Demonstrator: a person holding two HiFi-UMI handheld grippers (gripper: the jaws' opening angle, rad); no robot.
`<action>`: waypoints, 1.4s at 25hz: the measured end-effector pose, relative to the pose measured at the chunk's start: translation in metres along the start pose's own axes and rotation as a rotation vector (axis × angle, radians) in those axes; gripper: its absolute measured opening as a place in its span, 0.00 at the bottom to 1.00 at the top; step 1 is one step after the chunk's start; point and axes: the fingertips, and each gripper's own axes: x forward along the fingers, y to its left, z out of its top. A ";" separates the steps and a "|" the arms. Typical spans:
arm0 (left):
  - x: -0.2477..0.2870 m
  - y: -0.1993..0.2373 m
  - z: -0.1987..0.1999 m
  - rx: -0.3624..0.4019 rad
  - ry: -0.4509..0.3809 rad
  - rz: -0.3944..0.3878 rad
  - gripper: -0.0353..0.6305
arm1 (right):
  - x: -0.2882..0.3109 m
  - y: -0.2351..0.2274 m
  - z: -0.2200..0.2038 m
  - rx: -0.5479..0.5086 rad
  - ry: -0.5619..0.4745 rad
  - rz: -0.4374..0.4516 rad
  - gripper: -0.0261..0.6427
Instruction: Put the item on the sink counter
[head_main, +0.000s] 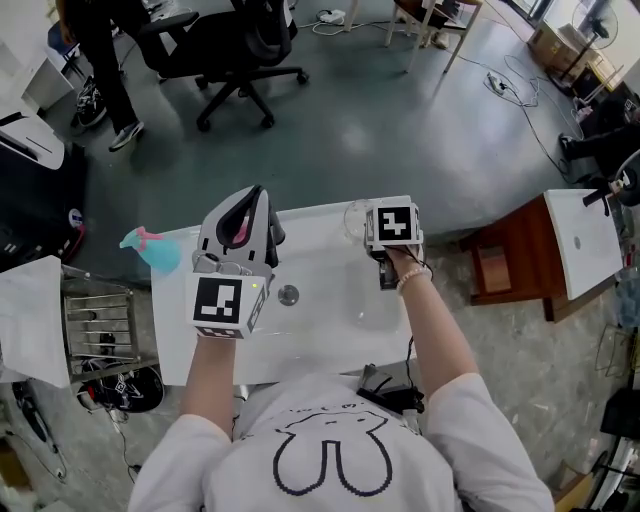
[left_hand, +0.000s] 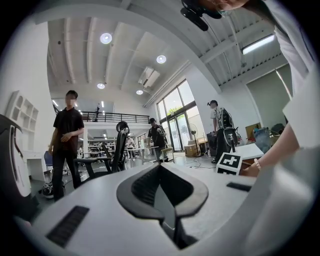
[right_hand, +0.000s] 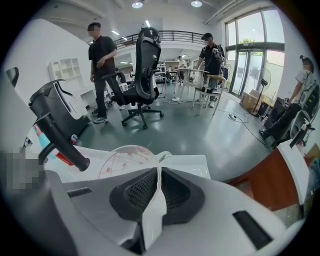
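A clear glass cup with red marks stands at the far edge of the white sink counter, beside the basin. My right gripper is shut on the cup's thin wall, which runs down between the two pads. In the head view the cup sits just left of the right gripper. My left gripper hovers over the counter's left half, pointing away from me, its jaws together with nothing between them. The left gripper view has that gripper aimed out at the room.
The basin's drain lies between the two grippers. A cyan and pink spray bottle lies at the counter's left end, with a wire rack below it. A black office chair and a person are beyond, a brown stand right.
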 end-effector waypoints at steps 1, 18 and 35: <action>0.000 0.000 0.000 0.000 0.001 0.003 0.07 | 0.001 0.000 0.000 0.006 0.000 0.005 0.10; -0.004 -0.012 0.001 0.006 -0.002 0.025 0.07 | -0.006 0.010 0.009 0.015 -0.096 0.145 0.45; -0.009 -0.027 0.006 -0.016 -0.021 -0.025 0.07 | -0.094 0.016 0.023 -0.029 -0.356 0.166 0.39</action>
